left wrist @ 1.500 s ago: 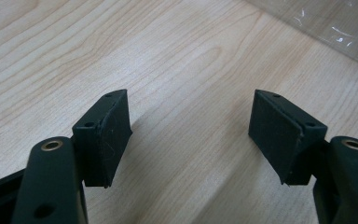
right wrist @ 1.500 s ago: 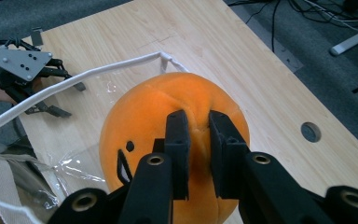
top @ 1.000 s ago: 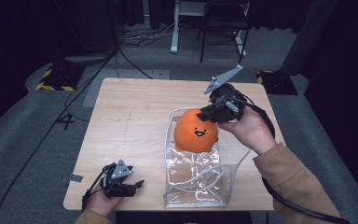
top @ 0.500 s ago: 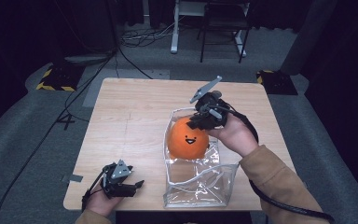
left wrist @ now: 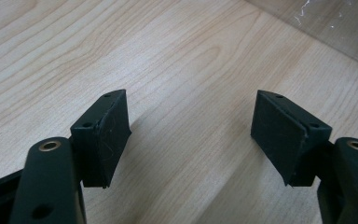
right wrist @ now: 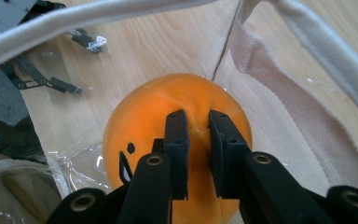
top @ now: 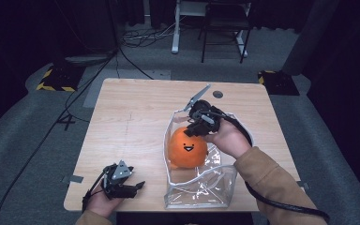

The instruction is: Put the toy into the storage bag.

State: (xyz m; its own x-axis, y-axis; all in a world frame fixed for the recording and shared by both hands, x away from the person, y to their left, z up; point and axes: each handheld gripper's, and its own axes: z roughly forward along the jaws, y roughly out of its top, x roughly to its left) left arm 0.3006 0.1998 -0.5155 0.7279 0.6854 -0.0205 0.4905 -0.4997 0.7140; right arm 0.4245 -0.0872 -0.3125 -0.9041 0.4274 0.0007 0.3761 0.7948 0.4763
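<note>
Orange plush toy [top: 186, 149] sits inside the clear zip pouch [top: 201, 187] on the table [top: 131, 112] — insertion appears nearly done, release outstanding. Right gripper [right wrist: 197, 140] pinches the toy's top. Left gripper [top: 136, 186] rests spread and empty, near the pouch. Pouch rim [right wrist: 121, 14] crowds withdrawal.

Dark chair [top: 225, 18] beyond the wooden table [top: 136, 112]

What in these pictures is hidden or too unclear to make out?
- High view: the orange plush toy hides its own underside, so whether it rests on the clear bag floor is unknown.
- Right gripper view: the right gripper covers the toy's middle; the face is partly cut off.
- Left gripper view: the left gripper frames bare table; the bag is cropped at the corner.
</note>
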